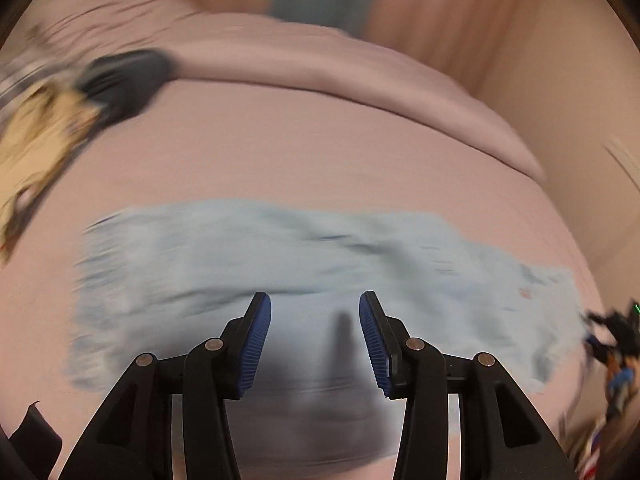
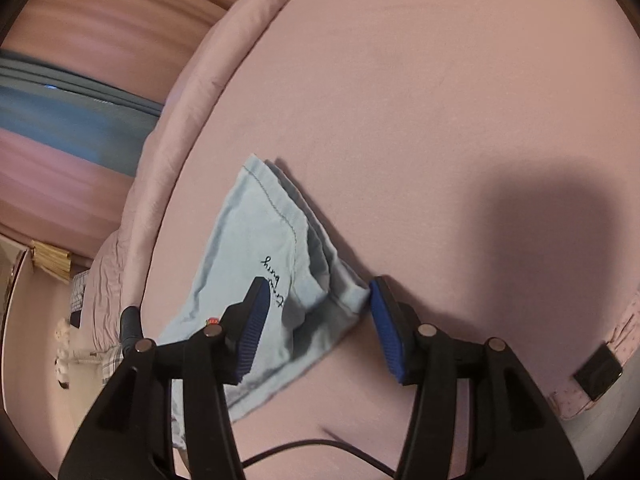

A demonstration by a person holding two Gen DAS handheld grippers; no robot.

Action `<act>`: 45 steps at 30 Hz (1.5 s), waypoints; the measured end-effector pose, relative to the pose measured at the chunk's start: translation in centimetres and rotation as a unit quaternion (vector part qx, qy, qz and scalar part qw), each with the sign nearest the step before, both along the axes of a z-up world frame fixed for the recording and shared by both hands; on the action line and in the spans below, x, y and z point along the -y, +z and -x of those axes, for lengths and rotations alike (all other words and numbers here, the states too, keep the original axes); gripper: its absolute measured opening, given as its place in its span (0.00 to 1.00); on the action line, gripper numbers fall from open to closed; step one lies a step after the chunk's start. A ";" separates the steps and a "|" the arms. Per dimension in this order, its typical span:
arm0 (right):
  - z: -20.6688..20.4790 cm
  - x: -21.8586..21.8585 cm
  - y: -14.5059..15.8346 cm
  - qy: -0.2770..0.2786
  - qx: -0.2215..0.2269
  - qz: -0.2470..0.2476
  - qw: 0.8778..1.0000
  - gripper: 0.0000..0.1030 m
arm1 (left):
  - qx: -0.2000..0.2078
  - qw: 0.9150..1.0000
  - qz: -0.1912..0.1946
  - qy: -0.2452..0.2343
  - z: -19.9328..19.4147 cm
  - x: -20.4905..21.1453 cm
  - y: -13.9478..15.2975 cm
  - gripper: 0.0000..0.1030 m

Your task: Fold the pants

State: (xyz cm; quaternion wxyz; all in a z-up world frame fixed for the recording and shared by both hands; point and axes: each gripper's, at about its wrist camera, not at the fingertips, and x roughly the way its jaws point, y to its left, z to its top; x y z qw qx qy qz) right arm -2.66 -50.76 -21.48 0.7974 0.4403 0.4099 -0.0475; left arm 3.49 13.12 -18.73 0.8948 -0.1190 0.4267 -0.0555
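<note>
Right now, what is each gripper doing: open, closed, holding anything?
Left gripper: open, empty, above the light blue pants.
Right gripper: open, astride the pants' folded corner, not gripping.

Black claw (image 1: 315,300) arms, ribbed blue pads (image 2: 256,330), silver pivot screws

Bedroom: pink-sheeted bed (image 2: 440,80), curtains (image 2: 80,32)

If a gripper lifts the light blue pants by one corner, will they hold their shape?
Probably not. The light blue pants lie in soft, creased layers on the pink sheet, so they would likely droop and unfold. The thin cloth looks light and might slide when pushed.
</note>
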 end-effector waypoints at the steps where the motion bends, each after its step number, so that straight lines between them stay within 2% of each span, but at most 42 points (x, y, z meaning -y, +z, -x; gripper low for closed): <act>1: 0.2 0.0 0.2 0.002 -0.001 0.010 1.000 0.43 | -0.006 1.000 -0.004 0.011 0.1 -0.6 -0.3 0.43; 2: 0.1 -0.3 0.3 0.004 -0.008 0.025 1.000 0.28 | -0.017 0.999 -0.021 0.028 0.2 -1.4 -1.1 0.43; 3: -0.1 -0.7 0.3 0.010 -0.016 0.041 0.999 0.23 | -0.027 0.998 -0.039 0.037 0.3 -1.7 -1.7 0.42; 4: 0.0 -0.8 0.3 0.010 -0.018 0.048 0.999 0.22 | -0.032 0.997 -0.061 0.040 0.3 -2.0 -2.6 0.34; 5: -0.2 -1.0 0.5 0.010 -0.020 0.056 0.998 0.20 | -0.028 0.996 -0.075 0.041 0.2 -2.0 -3.0 0.30; 8: -0.5 -1.2 1.6 0.014 -0.027 0.091 0.995 0.17 | -0.012 0.993 -0.110 0.037 -0.4 -1.1 -3.3 0.29; 9: -0.7 -1.3 2.8 0.014 -0.020 0.113 0.993 0.15 | -0.012 0.992 -0.120 0.036 -0.6 -1.0 -3.2 0.29; 11: -0.7 -0.9 4.7 0.005 -0.002 0.142 0.990 0.08 | -0.009 0.990 -0.136 0.033 -1.3 -0.6 -3.1 0.28; 12: -0.6 -0.6 6.2 0.001 0.008 0.166 0.986 0.07 | -0.007 0.989 -0.141 0.033 -1.4 -0.5 -3.1 0.26; 14: -0.7 -0.4 6.9 0.005 0.005 0.192 0.981 0.06 | -0.002 0.989 -0.146 0.028 -0.9 -0.8 -3.3 0.24; 16: -1.3 -0.5 5.6 0.017 -0.025 0.204 0.979 0.06 | 0.006 0.989 -0.148 0.023 -0.4 -1.6 -3.5 0.23; 18: -1.8 -0.5 2.3 0.027 -0.082 0.202 0.976 0.07 | 0.012 0.990 -0.139 0.019 -0.1 -2.2 -3.6 0.21; 19: -1.7 -0.5 1.4 0.029 -0.089 0.197 0.976 0.08 | 0.012 0.990 -0.137 0.025 0.0 -2.7 -3.5 0.08; 20: -1.3 -0.5 1.3 0.024 -0.079 0.195 0.977 0.11 | 0.008 0.989 -0.141 0.033 -0.1 -3.2 -3.4 0.05; 22: -0.4 0.5 2.2 0.016 -0.042 0.157 0.987 0.16 | 0.007 0.995 -0.096 0.039 -0.2 -4.6 -3.0 0.05; 24: 0.3 1.8 3.3 0.010 -0.019 0.118 0.993 0.38 | 0.006 0.993 -0.110 0.036 -0.2 -4.3 -2.8 0.05; 25: 0.9 2.3 3.8 0.004 -0.014 0.120 0.993 0.40 | 0.006 0.991 -0.128 0.033 -0.2 -3.8 -2.6 0.05; 26: 1.4 2.6 4.8 -0.002 -0.007 0.134 0.991 0.41 | 0.007 0.991 -0.130 0.036 -0.1 -3.6 -2.5 0.05; 27: 1.7 2.7 5.4 -0.003 -0.001 0.143 0.990 0.41 | 0.009 0.992 -0.120 0.041 0.1 -3.6 -2.1 0.05; 29: 2.4 2.5 6.7 0.003 0.010 0.163 0.987 0.43 | 0.022 0.996 -0.069 0.056 0.8 -4.6 -0.8 0.06; 30: 2.5 2.1 7.1 0.017 0.015 0.167 0.986 0.43 | 0.027 0.996 -0.043 0.067 1.3 -5.4 -0.3 0.14; 31: 2.5 1.4 7.4 0.029 0.019 0.165 0.986 0.43 | 0.031 0.996 -0.016 0.080 1.7 -6.5 0.2 0.37; 33: 1.8 0.0 7.6 0.062 0.025 0.163 0.984 0.43 | 0.033 0.993 0.029 0.110 3.1 -8.7 1.0 0.68; 36: 0.8 -2.3 7.5 0.107 0.036 0.160 0.981 0.44 | 0.042 0.986 0.086 0.135 5.7 -11.3 1.6 0.68; 38: -0.2 -3.5 7.2 0.127 0.043 0.146 0.980 0.44 | 0.032 0.981 0.132 0.142 7.1 -12.5 1.2 0.68; 42: -1.9 -6.2 6.8 0.173 0.049 0.131 0.975 0.44 | 0.005 0.967 0.210 0.142 8.1 -12.8 -0.5 0.68; 45: -2.2 -8.1 6.6 0.201 0.055 0.128 0.970 0.44 | -0.010 0.954 0.264 0.145 7.6 -12.5 -1.9 0.68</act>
